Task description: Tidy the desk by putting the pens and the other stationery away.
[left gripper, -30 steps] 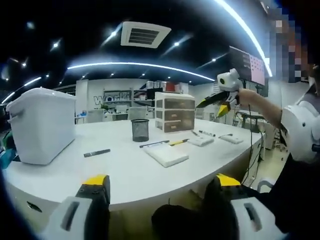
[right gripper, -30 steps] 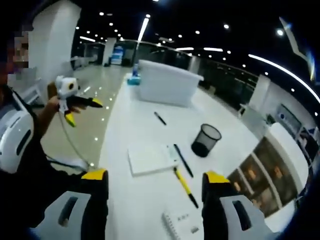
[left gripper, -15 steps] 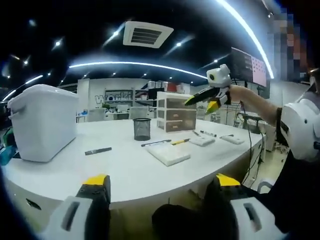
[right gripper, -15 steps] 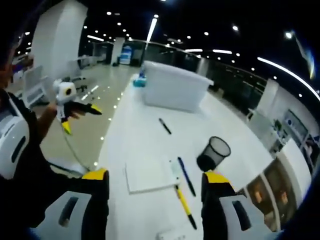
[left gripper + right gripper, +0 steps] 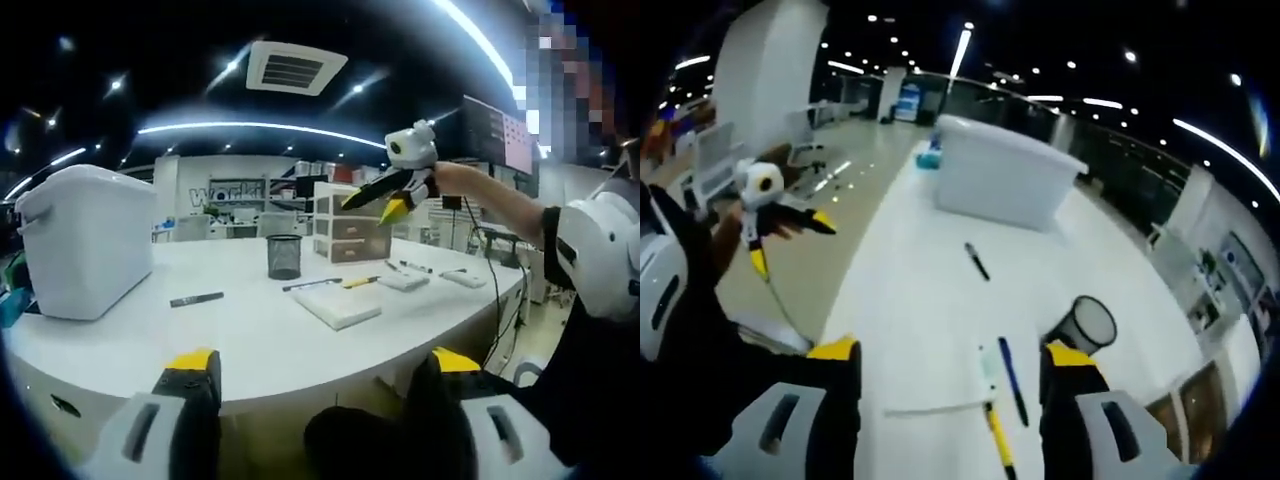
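While both hand-held grippers hang in the air off the edge of the white bench (image 5: 260, 350), neither has hold of anything. In the left gripper view the left hand-held gripper (image 5: 318, 372) has its 2 yellow-tipped jaws spread wide with nothing between them, low at the near rim of the bench. The right hand-held gripper (image 5: 368, 200) shows in that same view, raised above the far side of the bench in a person's hand (image 5: 445, 180), its black and yellow jaws parted and empty.

On the bench a white lidded bin (image 5: 85, 245) stands at the left, with a black marker (image 5: 195, 299) lying beside it. A black mesh pen cup (image 5: 284, 257) stands upright near the middle, and behind it is a small drawer unit (image 5: 350, 222). In front of the cup lies a white notepad (image 5: 336, 305), with a dark pen (image 5: 310, 286) and a yellow pen (image 5: 358, 283) just beyond it. Further right lie a small white pad (image 5: 403, 283), another marker (image 5: 415, 267) and a flat white item (image 5: 463, 278) that I cannot identify.

In the right gripper view the right hand-held gripper's (image 5: 945, 362) jaws stand wide apart above the notepad's edge (image 5: 930, 410), and the left hand-held gripper (image 5: 790, 235) appears off the bench side.
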`<move>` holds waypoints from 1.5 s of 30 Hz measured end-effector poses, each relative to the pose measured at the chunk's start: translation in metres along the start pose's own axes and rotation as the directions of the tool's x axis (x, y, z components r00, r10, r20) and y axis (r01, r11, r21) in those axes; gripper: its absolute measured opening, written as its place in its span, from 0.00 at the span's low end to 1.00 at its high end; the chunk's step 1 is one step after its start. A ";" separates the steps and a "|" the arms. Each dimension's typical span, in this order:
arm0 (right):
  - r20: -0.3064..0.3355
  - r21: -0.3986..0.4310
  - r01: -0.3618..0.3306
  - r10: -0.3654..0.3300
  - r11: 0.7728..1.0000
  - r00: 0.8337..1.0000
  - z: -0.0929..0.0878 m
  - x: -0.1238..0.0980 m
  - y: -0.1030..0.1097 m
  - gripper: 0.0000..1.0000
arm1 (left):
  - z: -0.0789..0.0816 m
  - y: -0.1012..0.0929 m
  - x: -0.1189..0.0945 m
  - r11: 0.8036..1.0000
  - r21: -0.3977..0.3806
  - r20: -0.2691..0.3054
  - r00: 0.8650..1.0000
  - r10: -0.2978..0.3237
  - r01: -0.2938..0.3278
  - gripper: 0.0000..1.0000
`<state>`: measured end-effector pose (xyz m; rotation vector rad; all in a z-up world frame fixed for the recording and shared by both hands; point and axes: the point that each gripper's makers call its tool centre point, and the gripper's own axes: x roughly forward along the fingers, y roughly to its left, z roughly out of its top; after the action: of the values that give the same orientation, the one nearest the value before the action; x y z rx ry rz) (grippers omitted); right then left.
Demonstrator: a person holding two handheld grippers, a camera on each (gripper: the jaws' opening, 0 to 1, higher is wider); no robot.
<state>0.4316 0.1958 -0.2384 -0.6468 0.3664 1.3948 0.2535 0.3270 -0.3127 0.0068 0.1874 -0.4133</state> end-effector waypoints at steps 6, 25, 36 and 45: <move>-0.016 -0.017 -0.026 0.025 1.000 1.000 0.004 0.017 -0.005 0.68 | -0.002 0.004 0.000 1.000 -0.008 -0.001 1.000 0.007 -0.007 0.83; -0.058 -0.062 -0.104 0.100 0.993 0.993 0.021 0.069 -0.027 0.63 | -0.008 0.007 0.013 1.000 -0.021 -0.034 0.999 -0.006 0.005 0.83; -0.122 -0.092 -0.160 0.148 0.983 0.981 0.025 0.105 -0.038 0.62 | -0.007 0.007 0.021 0.999 -0.031 -0.047 0.999 -0.011 0.010 0.83; -0.157 -0.108 -0.212 0.194 0.971 0.968 0.034 0.132 -0.038 0.62 | -0.006 0.002 0.025 0.999 -0.026 -0.060 0.998 -0.021 0.019 0.82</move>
<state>0.4848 0.3186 -0.2830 -0.8353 0.4753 1.5796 0.2759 0.3192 -0.3233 -0.0077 0.2521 -0.4309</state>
